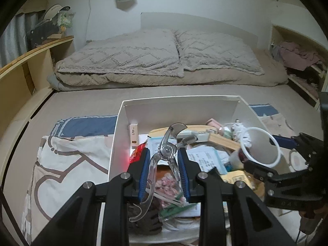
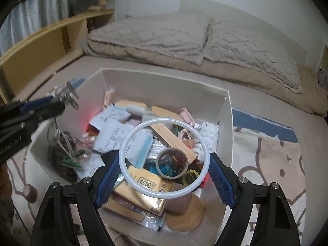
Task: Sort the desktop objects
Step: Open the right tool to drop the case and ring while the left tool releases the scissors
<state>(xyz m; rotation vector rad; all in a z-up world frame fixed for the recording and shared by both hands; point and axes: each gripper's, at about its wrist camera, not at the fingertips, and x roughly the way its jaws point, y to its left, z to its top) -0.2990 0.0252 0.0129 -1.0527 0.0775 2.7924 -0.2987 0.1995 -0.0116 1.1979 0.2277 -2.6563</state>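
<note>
A white cardboard box [image 1: 180, 106] full of mixed clutter sits on the bed; it also shows in the right wrist view [image 2: 164, 84]. My left gripper [image 1: 164, 160] is shut on a clear plastic hair claw clip [image 1: 167, 149] and holds it above the box's left half; the clip shows from the side in the right wrist view [image 2: 68, 96]. My right gripper [image 2: 164, 164] is shut on a clear cup with a white rim [image 2: 164, 155], held above the box; the cup shows at right in the left wrist view [image 1: 260, 145].
The box holds paper slips [image 2: 114, 131], a wooden stick [image 2: 172, 137], a gold packet [image 2: 147, 186], a round wooden coaster [image 2: 186, 215] and a fluffy white item [image 2: 207, 133]. A patterned sheet [image 1: 67, 162] surrounds the box. Pillows [image 1: 143, 55] lie behind; a wooden shelf [image 1: 30, 65] stands left.
</note>
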